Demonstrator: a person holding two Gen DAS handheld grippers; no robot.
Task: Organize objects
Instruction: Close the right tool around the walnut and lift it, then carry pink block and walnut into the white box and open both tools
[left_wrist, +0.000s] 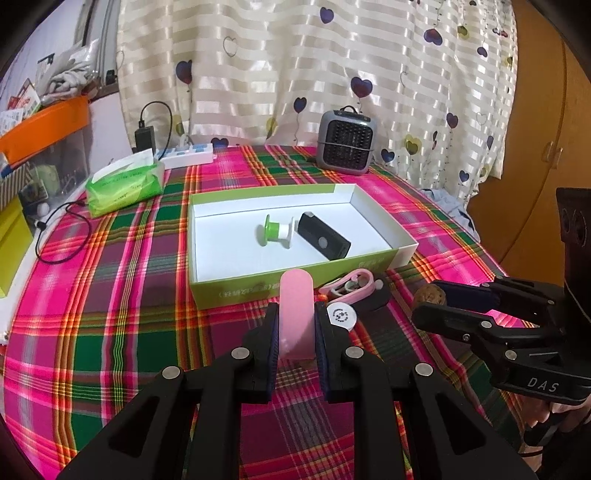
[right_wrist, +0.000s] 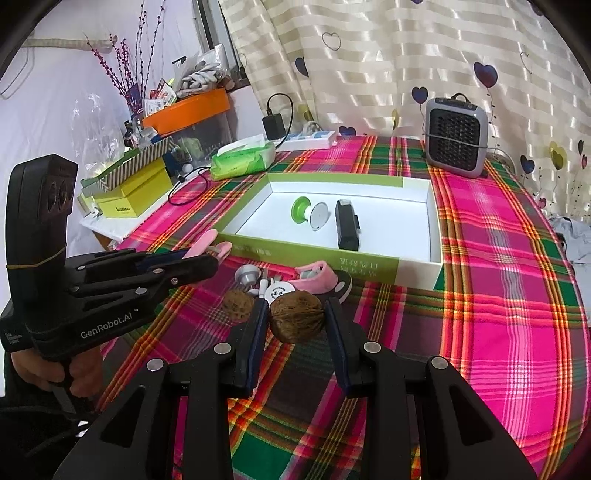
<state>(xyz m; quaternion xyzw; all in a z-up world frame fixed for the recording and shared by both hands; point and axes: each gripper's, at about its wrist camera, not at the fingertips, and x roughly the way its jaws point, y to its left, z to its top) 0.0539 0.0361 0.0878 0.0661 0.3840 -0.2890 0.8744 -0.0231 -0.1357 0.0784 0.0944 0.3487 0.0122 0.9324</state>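
Left wrist view: your left gripper (left_wrist: 295, 325) is closed on a flat pink strip (left_wrist: 296, 314), its pads pressing both long edges, and the strip sticks forward past the fingertips toward the green-sided box (left_wrist: 295, 284). The box sits open on the plaid-covered bench (left_wrist: 110, 295), and inside it a green and white spool (left_wrist: 279, 232) lies on its side, touching or nearly touching a black rectangular device (left_wrist: 324, 240). Just in front of the box's near wall lie a pink clip-like item (left_wrist: 349, 288) and a round white disc (left_wrist: 341, 314), close together. A green tissue pack (left_wrist: 125, 182) lies well to the left of the box, and a small grey heater (left_wrist: 347, 142) stands behind it by the curtain.

In the right wrist view, your right gripper (right_wrist: 297, 319) brackets a brown walnut (right_wrist: 297, 317). The left pad looks to be against the shell, while a thin gap shows at the right pad, so you cannot tell whether it is truly clamped. A second walnut (right_wrist: 238, 302) rests on the cloth just left of the gripper's left finger. Beyond the walnut a small grey knob (right_wrist: 246, 275) lies among the white bits in front of the box.
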